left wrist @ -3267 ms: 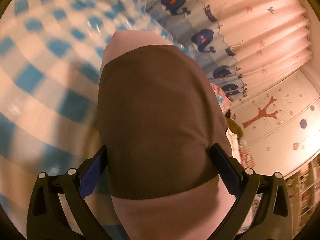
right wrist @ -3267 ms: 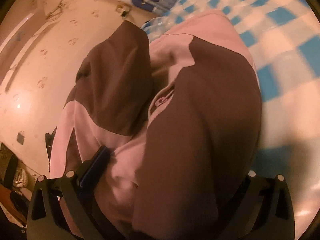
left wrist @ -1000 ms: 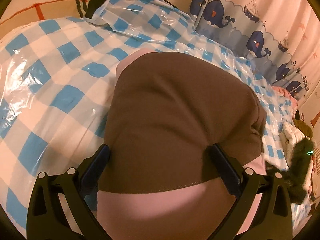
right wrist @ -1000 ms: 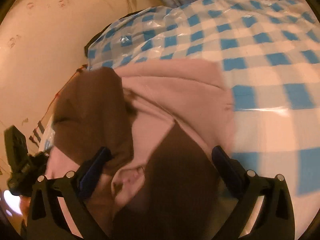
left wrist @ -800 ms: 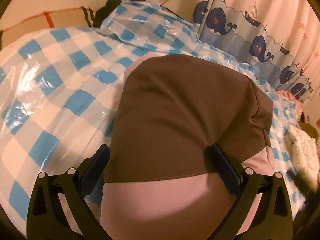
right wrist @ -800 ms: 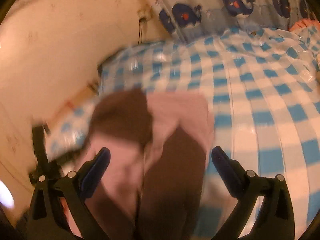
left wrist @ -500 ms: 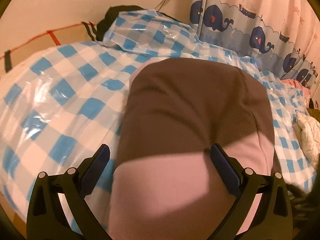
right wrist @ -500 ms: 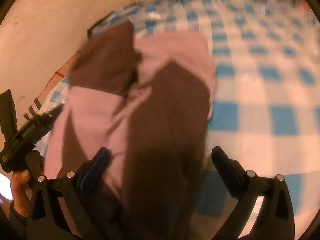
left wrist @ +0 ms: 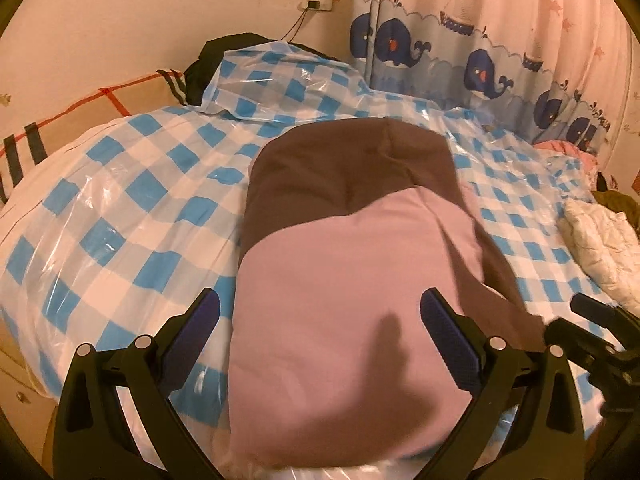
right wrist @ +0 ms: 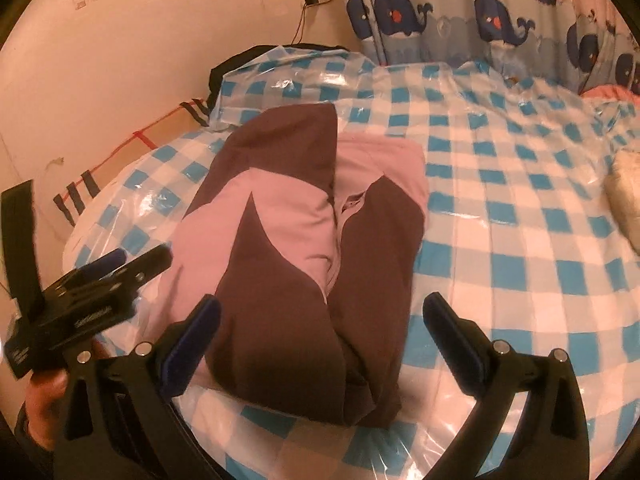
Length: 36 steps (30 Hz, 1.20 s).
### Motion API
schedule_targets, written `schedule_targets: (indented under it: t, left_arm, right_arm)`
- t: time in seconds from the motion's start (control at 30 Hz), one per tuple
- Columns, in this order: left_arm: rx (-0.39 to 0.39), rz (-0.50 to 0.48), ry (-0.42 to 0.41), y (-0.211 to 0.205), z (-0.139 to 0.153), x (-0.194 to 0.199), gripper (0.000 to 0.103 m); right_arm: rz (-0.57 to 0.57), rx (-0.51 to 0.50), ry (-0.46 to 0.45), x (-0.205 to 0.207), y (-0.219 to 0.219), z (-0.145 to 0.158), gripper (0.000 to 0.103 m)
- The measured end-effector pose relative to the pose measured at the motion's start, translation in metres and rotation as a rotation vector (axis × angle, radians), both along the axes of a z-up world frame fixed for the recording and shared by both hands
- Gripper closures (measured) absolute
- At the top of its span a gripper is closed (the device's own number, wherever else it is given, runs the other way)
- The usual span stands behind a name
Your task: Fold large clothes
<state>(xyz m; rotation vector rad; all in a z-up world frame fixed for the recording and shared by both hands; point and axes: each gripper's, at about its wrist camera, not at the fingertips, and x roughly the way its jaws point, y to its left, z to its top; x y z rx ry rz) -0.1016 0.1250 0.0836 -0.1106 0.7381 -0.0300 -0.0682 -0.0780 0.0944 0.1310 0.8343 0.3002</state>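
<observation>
A pink and brown garment (left wrist: 340,264) lies folded in a long bundle on the blue-checked plastic cover (left wrist: 120,216) of the bed. In the right wrist view the garment (right wrist: 312,240) shows its two brown and pink halves side by side. My left gripper (left wrist: 320,336) is open, above the garment's near pink end, holding nothing. My right gripper (right wrist: 316,332) is open above the near brown end, empty. The left gripper (right wrist: 92,284) also shows at the left of the right wrist view, and the right gripper's body (left wrist: 600,344) shows at the right of the left wrist view.
A whale-print curtain (left wrist: 480,64) hangs behind the bed. A white padded garment (left wrist: 600,240) lies at the right edge. A dark item (left wrist: 208,60) and a striped blanket (left wrist: 80,116) lie by the wall at the left. A wall socket (left wrist: 318,0) with a cord is above.
Both grippers have let go of the garment and pulled back and up. The garment, held up earlier, now rests flat on the bed.
</observation>
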Motion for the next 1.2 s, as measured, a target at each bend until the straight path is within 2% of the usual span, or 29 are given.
schedule_targets:
  t: [0.13, 0.27, 0.37, 0.53, 0.67, 1.2]
  left_arm:
    - [-0.016, -0.018, 0.018, -0.005, 0.010, -0.018, 0.007]
    - [0.011, 0.006, 0.076, -0.011, 0.010, -0.026, 0.007]
    - [-0.007, -0.013, 0.093, -0.012, 0.010, -0.034, 0.007]
    - [-0.022, 0.013, 0.188, -0.006, 0.006, -0.038, 0.007]
    - [0.027, 0.023, 0.183, -0.003, 0.010, -0.043, 0.007]
    - [0.030, 0.000, 0.212, -0.004, 0.009, -0.038, 0.007]
  right_arm:
    - [-0.036, -0.058, 0.028, -0.004, 0.004, 0.008, 0.005]
    - [-0.039, -0.057, 0.007, -0.011, 0.006, 0.014, 0.005]
    - [-0.043, -0.092, 0.007, -0.015, 0.011, 0.016, 0.005]
    - [-0.032, -0.114, 0.038, -0.018, 0.018, 0.017, 0.005]
    - [-0.019, -0.121, 0.042, -0.022, 0.022, 0.020, 0.005]
    - [-0.021, -0.143, 0.086, -0.022, 0.028, 0.015, 0.005]
